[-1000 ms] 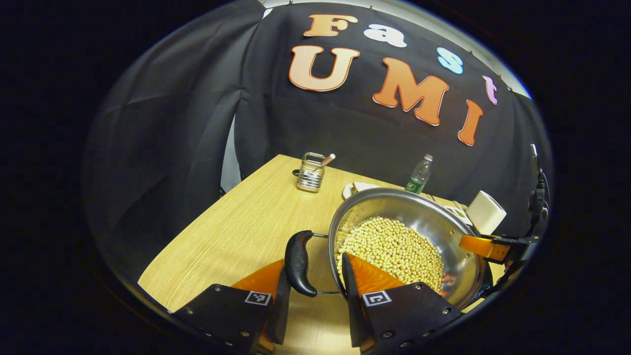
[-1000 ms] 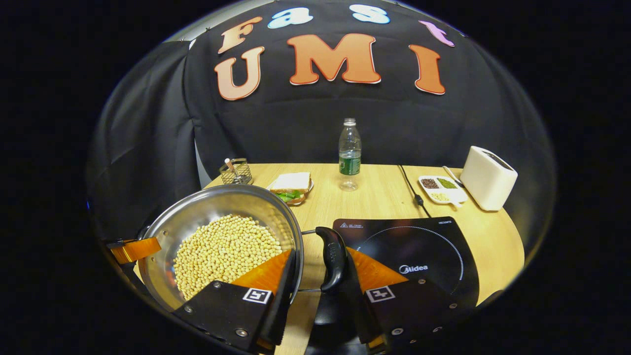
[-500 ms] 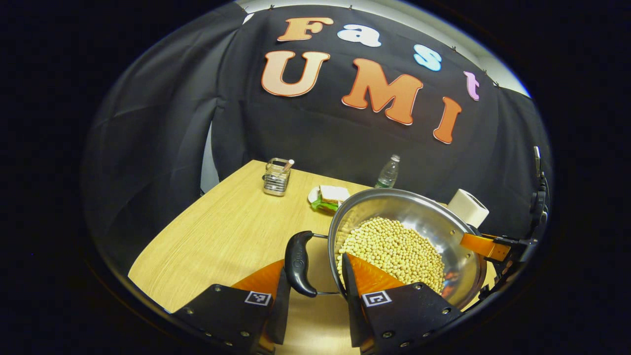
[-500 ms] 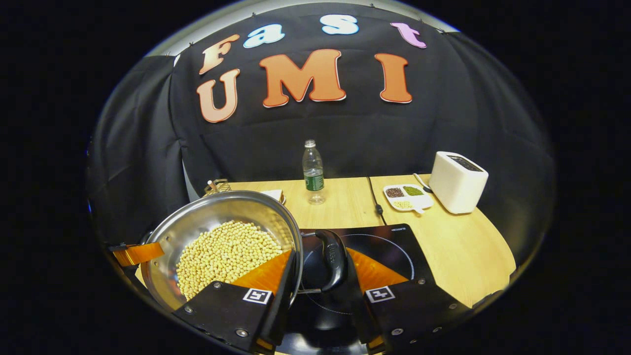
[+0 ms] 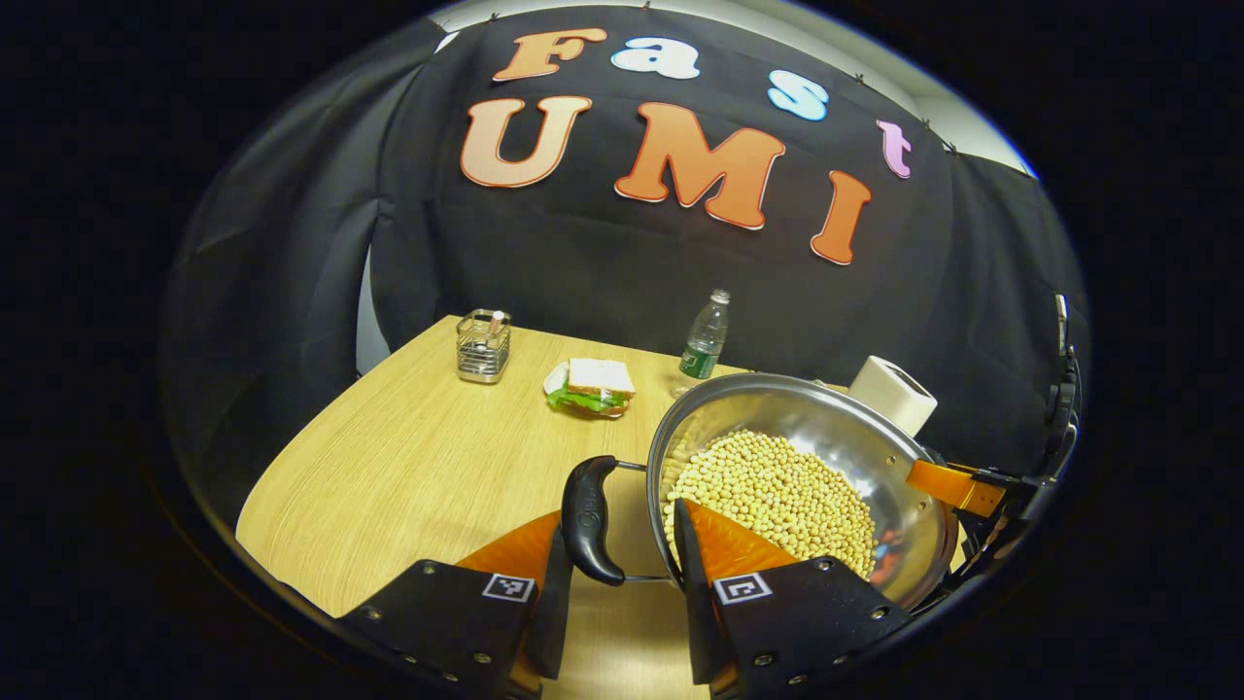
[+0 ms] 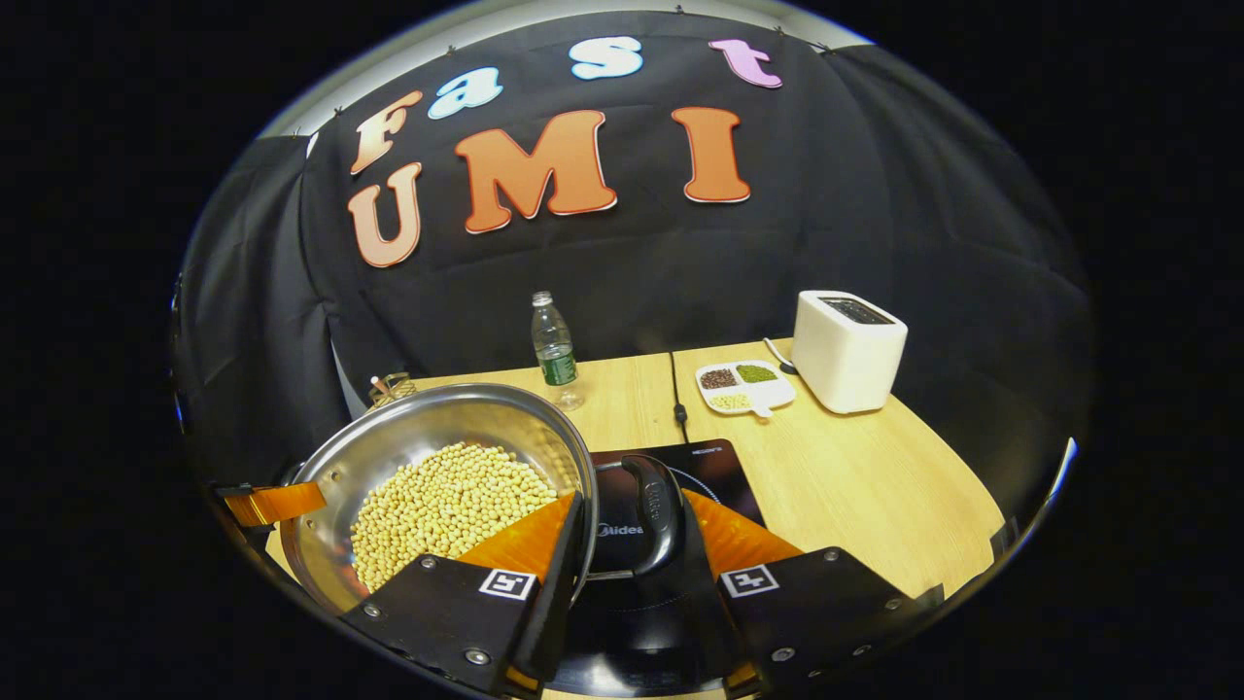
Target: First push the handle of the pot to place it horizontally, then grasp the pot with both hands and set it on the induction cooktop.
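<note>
Shiny round steel pot (image 5: 836,437) of pale beans, handles level, gripped either side: left hand-held gripper (image 5: 614,544) and right hand-held gripper (image 6: 632,540) each clamped on a curved black handle.

Staged kitchen booth: black cloth wall (image 6: 875,224), wooden table (image 6: 855,476), toaster (image 6: 848,350).

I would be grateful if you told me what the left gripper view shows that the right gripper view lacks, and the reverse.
Left gripper view: a sandwich on the table. Right gripper view: the induction cooktop under the near handle, its cable, and a divided dish. Shared: the pot of beans, the water bottle, the toaster.
</note>
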The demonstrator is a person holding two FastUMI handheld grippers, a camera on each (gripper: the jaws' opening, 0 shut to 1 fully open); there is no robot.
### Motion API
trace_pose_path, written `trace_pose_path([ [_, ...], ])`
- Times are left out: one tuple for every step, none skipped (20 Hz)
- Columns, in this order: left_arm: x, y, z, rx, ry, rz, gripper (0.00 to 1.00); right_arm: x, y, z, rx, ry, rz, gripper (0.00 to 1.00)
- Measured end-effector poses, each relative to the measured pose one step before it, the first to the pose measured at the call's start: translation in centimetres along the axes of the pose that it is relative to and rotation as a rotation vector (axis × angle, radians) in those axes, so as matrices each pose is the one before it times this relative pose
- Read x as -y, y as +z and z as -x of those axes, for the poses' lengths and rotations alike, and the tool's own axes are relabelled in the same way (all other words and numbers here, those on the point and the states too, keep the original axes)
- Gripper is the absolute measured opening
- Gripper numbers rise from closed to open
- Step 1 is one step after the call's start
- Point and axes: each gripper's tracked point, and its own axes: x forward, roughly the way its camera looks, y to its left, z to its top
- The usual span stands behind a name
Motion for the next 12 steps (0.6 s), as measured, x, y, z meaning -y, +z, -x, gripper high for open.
trace_pose_path([
  [0.910,0.064,0.123,-0.00115,-0.00649,-0.00901,0.52,0.793,0.080,-0.321,-0.00329,-0.00616,-0.00856,0.55],
  [0.640,-0.107,-0.338,-0.00126,-0.00755,-0.00930,0.52,0.661,0.054,-0.250,-0.00158,-0.00776,-0.00999,0.55],
  [0.704,-0.038,-0.237,-0.00413,-0.00735,-0.00804,0.52,0.468,0.074,-0.057,-0.00268,-0.00772,-0.00694,0.55],
  [0.714,-0.079,-0.409,-0.00572,-0.00722,-0.00720,0.52,0.575,0.016,-0.012,0.00109,-0.00824,-0.00697,0.55],
  [0.656,-0.059,-0.321,-0.00409,-0.00611,-0.00531,0.52,0.472,-0.160,0.117,0.00071,-0.00884,-0.00529,0.55],
  [0.600,-0.115,-0.366,-0.00379,-0.00569,-0.00486,0.52,0.564,0.055,-0.051,-0.00079,-0.00820,-0.00305,0.55],
  [0.646,-0.160,-0.423,-0.00659,-0.00614,-0.00737,0.52,0.485,-0.049,-0.061,-0.00175,-0.00864,-0.00421,0.55],
  [0.599,-0.109,-0.251,-0.00709,-0.00557,-0.00722,0.52,0.476,-0.092,-0.050,-0.00247,-0.00824,-0.00228,0.55],
  [0.347,-0.180,-0.444,-0.00776,-0.00544,-0.00327,0.52,0.580,-0.103,-0.223,-0.00180,-0.00776,-0.00392,0.55],
  [0.542,-0.273,-0.577,-0.00730,-0.00539,-0.00342,0.52,0.613,-0.091,-0.144,-0.00032,-0.00699,-0.00393,0.55],
  [0.439,-0.067,-0.242,-0.00713,-0.00406,-0.00296,0.52,0.154,0.028,-0.159,-0.00164,-0.00605,-0.00337,0.55],
  [0.375,-0.146,-0.343,-0.00341,-0.00433,-0.00403,0.52,0.343,-0.060,-0.188,-0.00412,-0.00501,-0.00222,0.55],
])
